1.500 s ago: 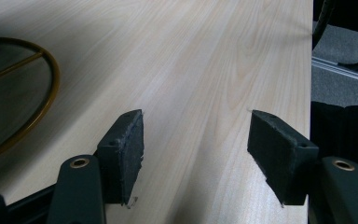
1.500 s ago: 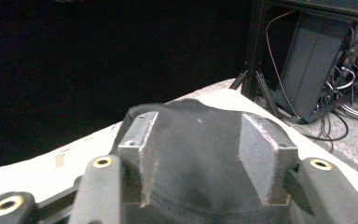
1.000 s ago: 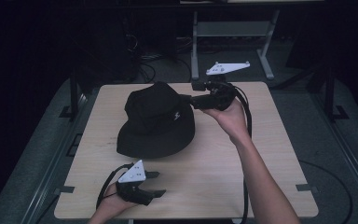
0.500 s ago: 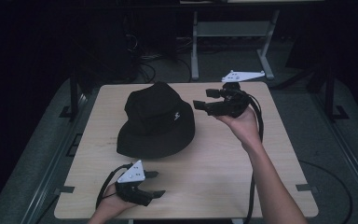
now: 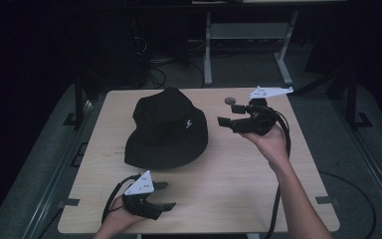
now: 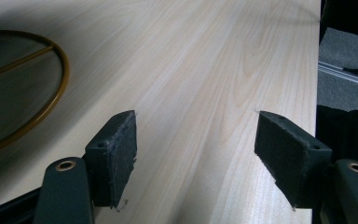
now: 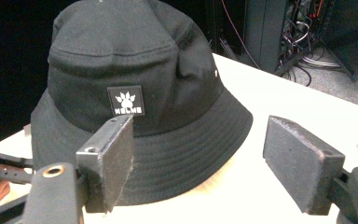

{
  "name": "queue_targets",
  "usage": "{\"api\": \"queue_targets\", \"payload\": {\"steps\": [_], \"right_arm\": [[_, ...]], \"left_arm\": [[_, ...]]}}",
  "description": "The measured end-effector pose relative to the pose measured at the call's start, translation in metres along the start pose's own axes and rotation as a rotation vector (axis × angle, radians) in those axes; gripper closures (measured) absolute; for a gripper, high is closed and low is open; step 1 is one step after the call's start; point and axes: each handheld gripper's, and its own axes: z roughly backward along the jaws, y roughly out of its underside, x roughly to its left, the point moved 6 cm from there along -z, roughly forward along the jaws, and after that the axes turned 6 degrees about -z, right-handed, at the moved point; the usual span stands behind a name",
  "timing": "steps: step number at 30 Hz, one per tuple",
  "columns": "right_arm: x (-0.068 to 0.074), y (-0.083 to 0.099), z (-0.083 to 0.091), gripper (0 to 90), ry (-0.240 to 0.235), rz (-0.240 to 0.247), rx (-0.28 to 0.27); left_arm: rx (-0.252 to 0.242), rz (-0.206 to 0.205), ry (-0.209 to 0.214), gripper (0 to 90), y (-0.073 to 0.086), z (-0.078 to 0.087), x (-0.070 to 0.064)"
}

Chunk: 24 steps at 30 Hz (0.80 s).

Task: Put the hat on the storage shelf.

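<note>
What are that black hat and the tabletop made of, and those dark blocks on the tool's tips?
The hat looks like matte woven cloth, likely cotton: rows of stitching ring its brim, and soft folds show. The tabletop appears to be pale wood or wood-look laminate, with a long grain pattern. The right tool pads seem to be dark foam or rubber, with rough, slightly frayed edges.
</note>
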Motion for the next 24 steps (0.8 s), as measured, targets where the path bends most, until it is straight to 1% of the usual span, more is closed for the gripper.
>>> {"api": "queue_targets", "payload": {"steps": [3, 4, 6, 15, 20, 24], "right_arm": [[-0.004, 0.007, 0.004, 23.4, 0.011, -0.001, 0.008], [-0.006, 0.010, 0.006, 23.3, 0.011, -0.009, 0.007], [-0.010, 0.016, 0.010, 23.3, 0.017, -0.024, 0.002], [-0.022, 0.037, 0.029, 23.2, 0.050, -0.052, 0.005], [-0.028, 0.048, 0.039, 22.6, 0.060, -0.078, 0.002], [-0.034, 0.057, 0.046, 22.6, 0.072, -0.096, 0.000]], "left_arm": [[-0.005, 0.007, 0.000, 28.9, 0.000, 0.001, 0.001], [-0.006, 0.015, 0.000, 28.9, 0.000, 0.001, 0.000], [-0.010, 0.020, 0.001, 28.6, 0.000, 0.000, 0.000], [-0.004, 0.013, -0.001, 27.9, 0.000, -0.001, -0.001], [-0.012, 0.019, -0.005, 27.4, 0.000, 0.000, -0.001], [-0.006, 0.016, -0.003, 27.3, 0.000, -0.001, -0.002]]}}
